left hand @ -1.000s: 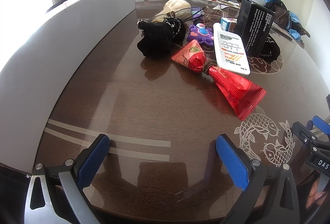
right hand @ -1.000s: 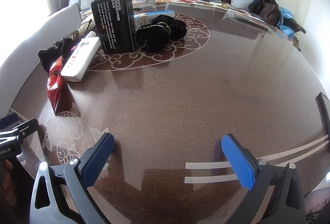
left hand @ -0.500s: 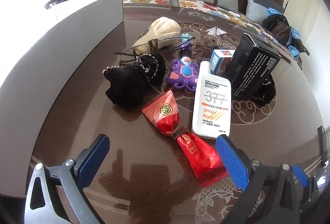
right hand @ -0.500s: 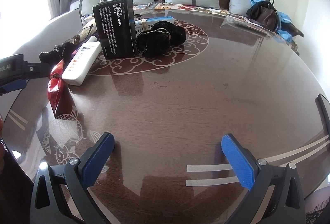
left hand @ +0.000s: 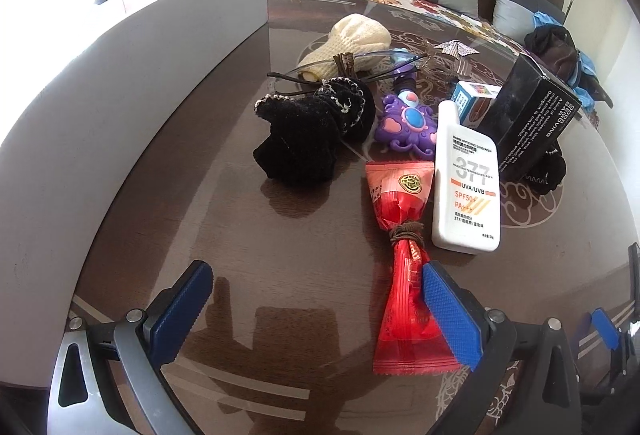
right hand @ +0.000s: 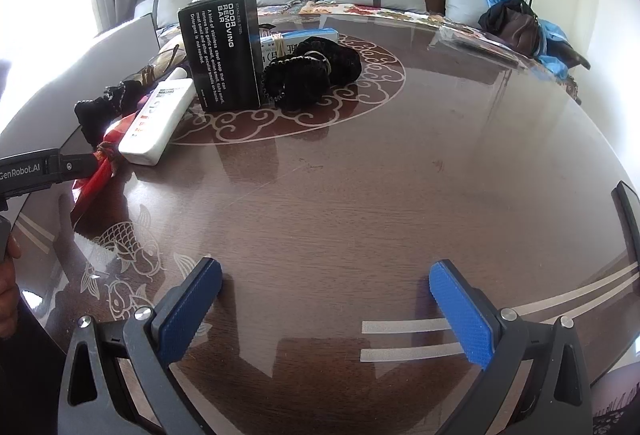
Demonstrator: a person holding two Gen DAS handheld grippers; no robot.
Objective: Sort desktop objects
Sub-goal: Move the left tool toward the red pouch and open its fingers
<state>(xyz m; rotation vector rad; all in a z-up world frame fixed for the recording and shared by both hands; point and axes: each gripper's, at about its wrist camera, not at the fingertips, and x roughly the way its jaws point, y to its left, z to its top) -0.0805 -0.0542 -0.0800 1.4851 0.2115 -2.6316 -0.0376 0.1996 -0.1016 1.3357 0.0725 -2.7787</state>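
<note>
Here both grippers gape wide, empty — left gripper (left hand: 316, 305) beside the red packet (left hand: 404, 259), right gripper (right hand: 324, 303) over bare table (right hand: 360, 195).

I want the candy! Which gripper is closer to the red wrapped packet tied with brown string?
Left. The left gripper hangs right over the red wrapped packet, jaws open. The right gripper sits apart, over bare table.

Left wrist view: snack packet (left hand: 404, 267) lower centre, sunscreen bottle (left hand: 466, 179) just right of it, box (left hand: 532, 123) upper right behind bottle, knit pouch (left hand: 308, 131) centre left, toy (left hand: 408, 123) between pouch and bottle.
</note>
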